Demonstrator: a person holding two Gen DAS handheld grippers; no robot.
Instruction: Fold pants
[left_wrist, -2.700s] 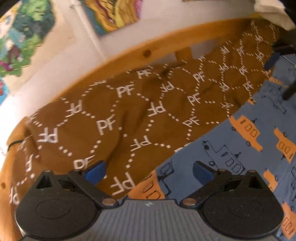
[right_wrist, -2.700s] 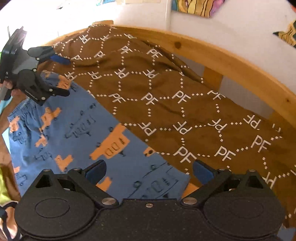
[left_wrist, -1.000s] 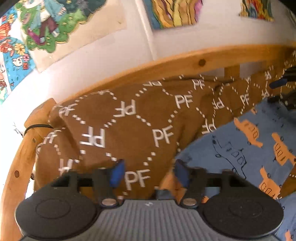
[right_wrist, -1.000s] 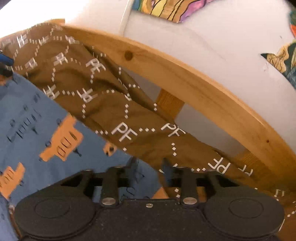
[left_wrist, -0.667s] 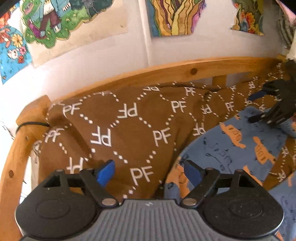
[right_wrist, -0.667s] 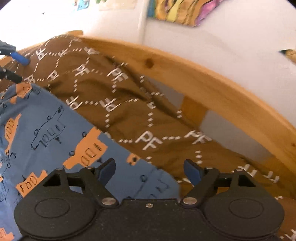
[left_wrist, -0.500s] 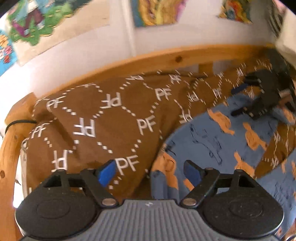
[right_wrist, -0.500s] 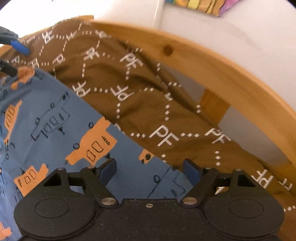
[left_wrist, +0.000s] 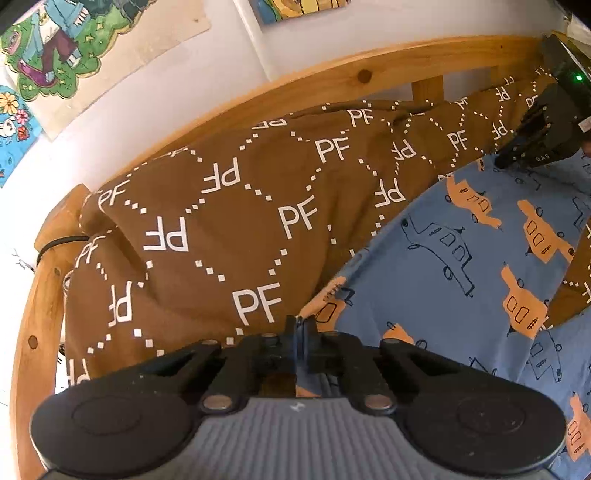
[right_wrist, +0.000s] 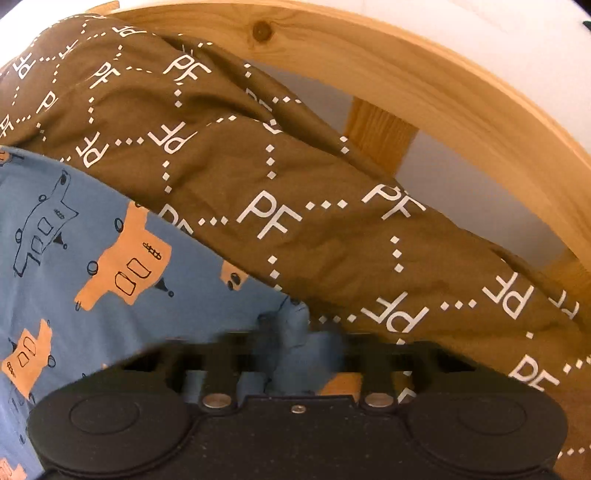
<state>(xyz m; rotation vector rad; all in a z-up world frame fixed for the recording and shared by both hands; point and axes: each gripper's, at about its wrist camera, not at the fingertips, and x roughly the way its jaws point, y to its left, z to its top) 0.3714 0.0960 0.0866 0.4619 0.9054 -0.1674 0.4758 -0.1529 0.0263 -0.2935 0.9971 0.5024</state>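
Note:
The blue pants (left_wrist: 461, 266) with orange and outlined cars lie on a brown "PF" bedspread (left_wrist: 229, 229). My left gripper (left_wrist: 300, 332) is shut on the pants' edge at an orange-printed corner. My right gripper (right_wrist: 295, 347) is shut on a bunched blue fold of the pants (right_wrist: 92, 258) at their other end. The right gripper also shows in the left wrist view (left_wrist: 535, 144), at the far right edge of the pants.
A curved wooden bed rail (left_wrist: 295, 92) runs behind the bedspread, with a post (left_wrist: 51, 236) at the left. It also shows in the right wrist view (right_wrist: 424, 85). Posters (left_wrist: 74, 40) hang on the white wall.
Both grippers were open half a second ago and have closed on the pants' edge. Both have dropped closer to the fabric.

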